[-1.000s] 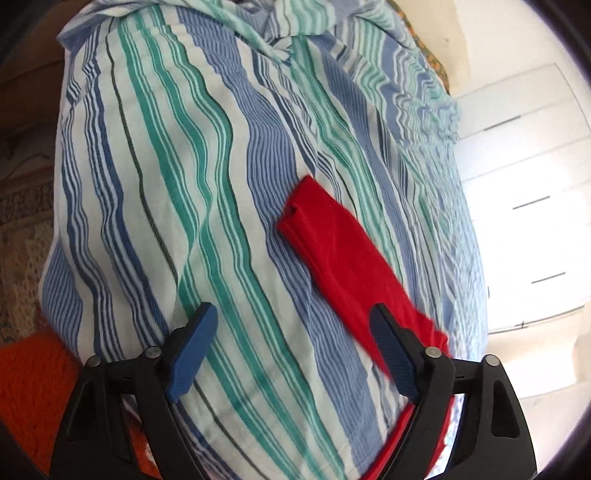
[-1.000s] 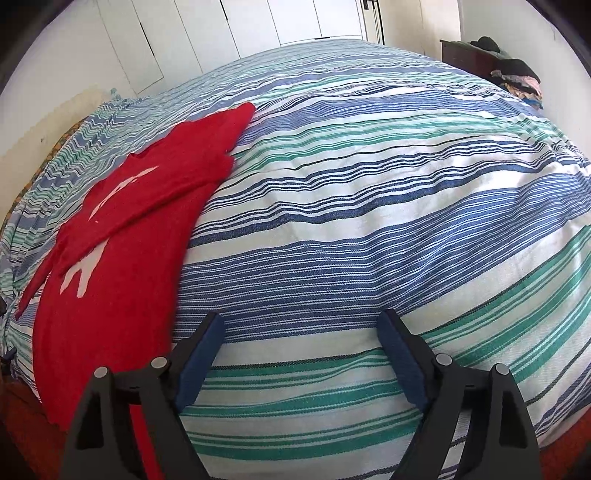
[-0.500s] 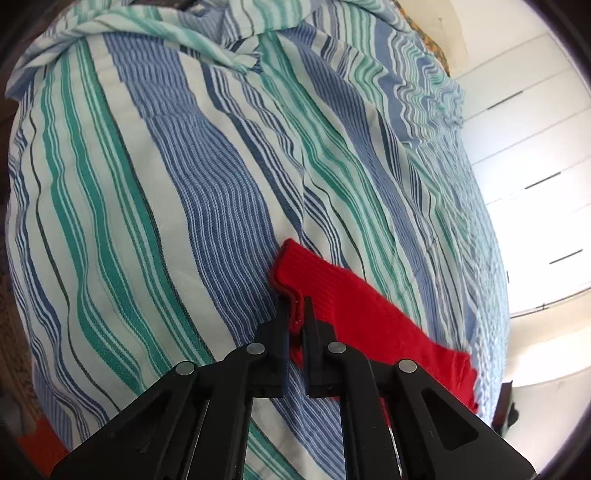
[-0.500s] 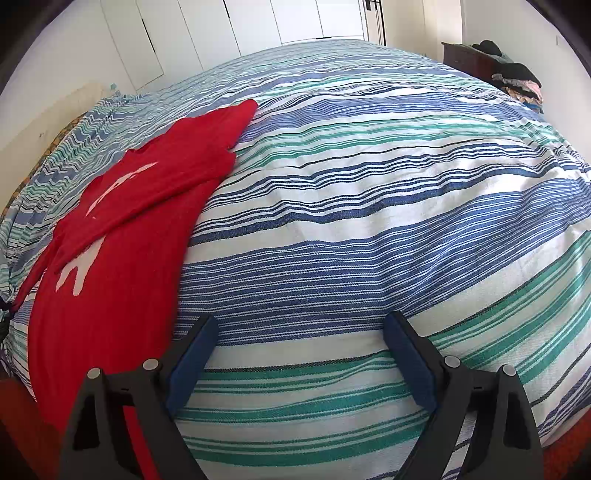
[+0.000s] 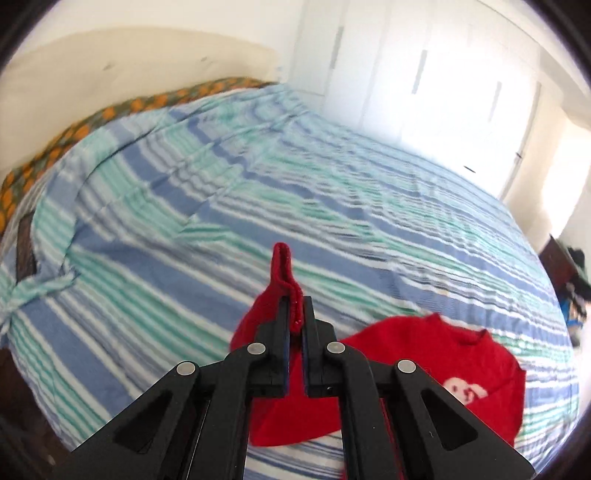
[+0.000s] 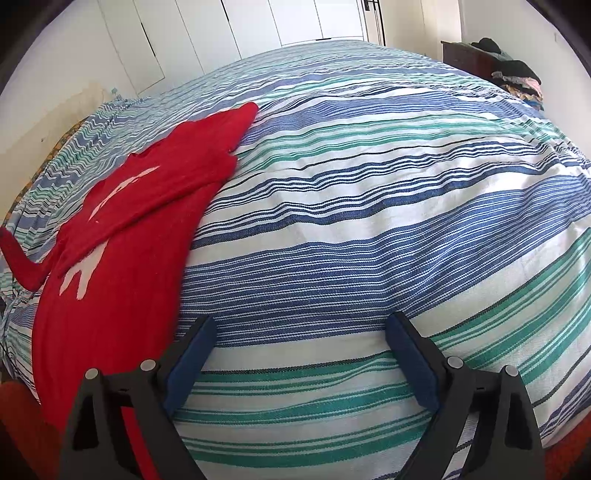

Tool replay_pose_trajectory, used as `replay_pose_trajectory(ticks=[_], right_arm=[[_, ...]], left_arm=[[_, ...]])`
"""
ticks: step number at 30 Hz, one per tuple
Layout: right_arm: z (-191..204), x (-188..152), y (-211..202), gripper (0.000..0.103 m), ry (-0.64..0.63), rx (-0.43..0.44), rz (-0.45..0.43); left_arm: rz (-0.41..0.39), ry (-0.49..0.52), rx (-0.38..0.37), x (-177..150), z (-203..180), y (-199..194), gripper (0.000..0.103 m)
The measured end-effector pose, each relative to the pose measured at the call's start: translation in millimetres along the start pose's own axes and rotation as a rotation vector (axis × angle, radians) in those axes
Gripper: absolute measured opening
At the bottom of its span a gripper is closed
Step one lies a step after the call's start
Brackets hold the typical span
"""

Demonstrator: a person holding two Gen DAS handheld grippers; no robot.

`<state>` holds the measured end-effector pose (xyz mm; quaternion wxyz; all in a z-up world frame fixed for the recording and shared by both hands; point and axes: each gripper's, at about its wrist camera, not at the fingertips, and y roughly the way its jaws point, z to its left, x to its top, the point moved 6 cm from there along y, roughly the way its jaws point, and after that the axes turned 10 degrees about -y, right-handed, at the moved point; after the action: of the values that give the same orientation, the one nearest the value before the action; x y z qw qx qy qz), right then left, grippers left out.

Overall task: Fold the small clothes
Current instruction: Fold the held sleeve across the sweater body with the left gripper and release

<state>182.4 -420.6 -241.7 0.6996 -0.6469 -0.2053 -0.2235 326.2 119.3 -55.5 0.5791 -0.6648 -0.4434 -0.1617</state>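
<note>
A small red sweater (image 6: 122, 236) with a white figure on its front lies on the left side of a bed with a blue, green and white striped cover (image 6: 369, 206). My left gripper (image 5: 294, 314) is shut on the cuff of the sweater's sleeve (image 5: 282, 269) and holds it up above the bed; the rest of the sweater (image 5: 424, 369) lies below and to the right. The lifted sleeve shows at the left edge of the right wrist view (image 6: 18, 262). My right gripper (image 6: 299, 354) is open and empty over the striped cover, right of the sweater.
White cupboard doors (image 6: 258, 22) stand behind the bed. A dark dresser with a pile of clothes (image 6: 513, 74) is at the far right. An orange-patterned cloth (image 5: 74, 129) edges the far side of the bed by the wall.
My left gripper closed on the sleeve cuff, then lifted it off the bed and swung round. My right gripper has stayed open and almost still.
</note>
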Motion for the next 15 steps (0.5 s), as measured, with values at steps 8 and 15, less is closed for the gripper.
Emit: replay_pose_trajectory(ticks=[8,15], right_arm=[[-3,0,-2,0.093,0.020,0.034,-0.011],[-7,0,-6,0.093,0.042,0.070,-0.022]], left_arm=[[0.058,0.562,-0.270,-142,-251,-13,0.002],[0.256,0.786,-0.230,-276,-275,10,0.002]])
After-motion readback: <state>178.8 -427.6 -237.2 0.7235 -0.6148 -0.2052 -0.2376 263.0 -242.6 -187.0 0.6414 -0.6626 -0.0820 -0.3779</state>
